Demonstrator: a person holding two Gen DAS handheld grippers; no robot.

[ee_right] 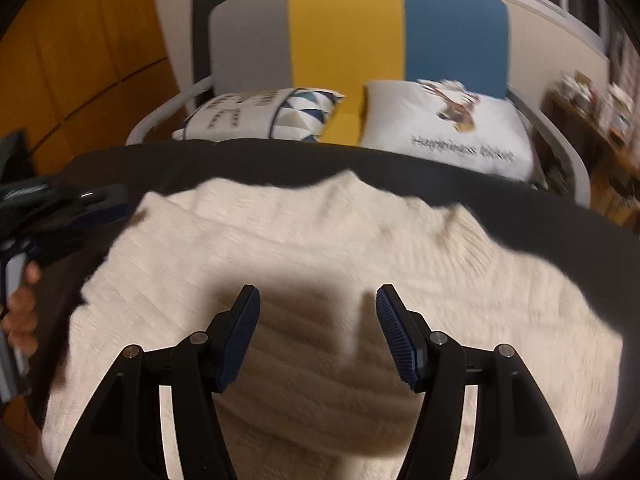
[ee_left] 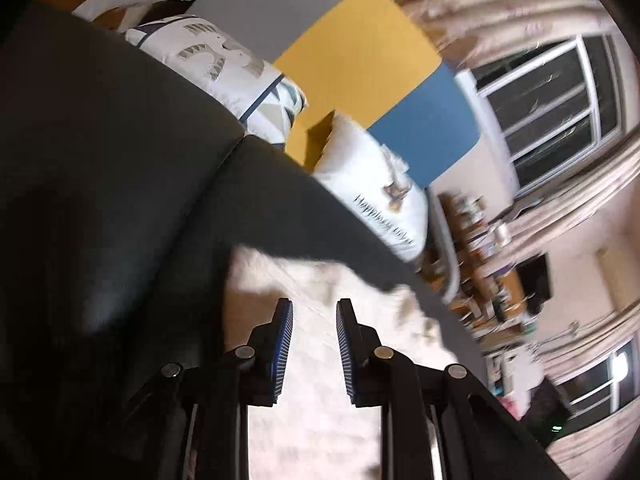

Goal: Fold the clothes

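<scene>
Both claws, right [ee_right: 318, 300] and left [ee_left: 314, 312], gape over cream sweater [ee_right: 320, 240]

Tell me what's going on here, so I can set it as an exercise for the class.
A person holding a gripper in each hand is working on a cream knitted garment spread over a dark surface. The right gripper hangs open over the middle of the garment, holding nothing. The left gripper is over the garment's edge, its fingers apart with no cloth between them. Two printed cushions sit behind, against a grey, yellow and blue backrest.
</scene>
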